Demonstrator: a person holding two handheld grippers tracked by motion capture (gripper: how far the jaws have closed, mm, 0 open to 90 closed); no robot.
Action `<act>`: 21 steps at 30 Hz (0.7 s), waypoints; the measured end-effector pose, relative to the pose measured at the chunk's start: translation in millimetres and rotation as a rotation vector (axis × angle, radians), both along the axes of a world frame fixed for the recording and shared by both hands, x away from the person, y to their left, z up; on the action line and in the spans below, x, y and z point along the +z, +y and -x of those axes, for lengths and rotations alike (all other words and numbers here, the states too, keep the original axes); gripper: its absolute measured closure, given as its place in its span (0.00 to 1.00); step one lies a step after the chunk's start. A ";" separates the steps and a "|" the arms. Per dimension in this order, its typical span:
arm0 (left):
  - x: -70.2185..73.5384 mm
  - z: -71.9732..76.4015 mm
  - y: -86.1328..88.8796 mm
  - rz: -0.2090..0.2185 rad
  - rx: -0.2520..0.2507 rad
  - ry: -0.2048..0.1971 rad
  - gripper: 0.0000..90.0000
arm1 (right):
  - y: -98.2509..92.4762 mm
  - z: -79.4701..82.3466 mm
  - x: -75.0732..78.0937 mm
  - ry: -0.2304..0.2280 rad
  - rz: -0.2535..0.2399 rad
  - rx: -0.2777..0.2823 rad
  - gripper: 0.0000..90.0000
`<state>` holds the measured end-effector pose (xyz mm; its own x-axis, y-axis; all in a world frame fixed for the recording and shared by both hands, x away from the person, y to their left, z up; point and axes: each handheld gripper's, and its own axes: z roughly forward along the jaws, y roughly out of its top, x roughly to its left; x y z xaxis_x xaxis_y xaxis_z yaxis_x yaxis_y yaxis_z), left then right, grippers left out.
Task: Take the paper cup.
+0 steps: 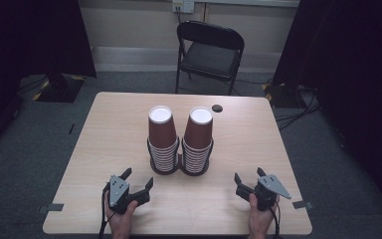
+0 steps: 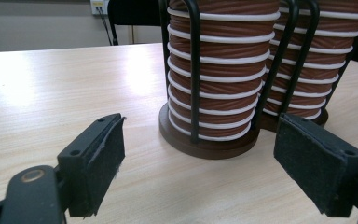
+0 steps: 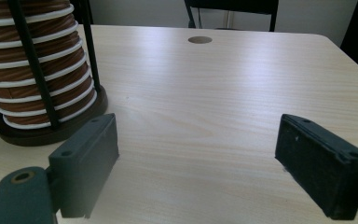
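Claws: left claw (image 1: 138,183) and right claw (image 1: 249,179), lower frame, both spread apart, empty.
Risk: nudging the tall cup stacks (image 1: 180,134) mid-desk (image 1: 109,129) could topple them.

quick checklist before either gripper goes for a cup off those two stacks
1. Left gripper open: ok, jaws spread wide with nothing between them.
2. Right gripper open: ok, jaws apart and holding nothing.
3. Left cup stack seated in its black wire holder: ok, upright, cups upside down.
4. Right cup stack seated: ok, upright beside the first stack.
5. Path from each gripper to its stack: ok, bare table between them.
6. Whether the top cups will lift free or stick to the ones beneath: cannot tell.
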<state>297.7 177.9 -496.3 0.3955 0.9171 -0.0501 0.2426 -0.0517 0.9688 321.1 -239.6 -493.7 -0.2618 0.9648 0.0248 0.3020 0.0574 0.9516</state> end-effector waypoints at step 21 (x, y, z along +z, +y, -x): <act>0.1 -0.1 -1.0 -0.002 -0.028 -0.004 0.18 | 11.2 -4.1 11.9 0.008 -0.055 0.075 0.29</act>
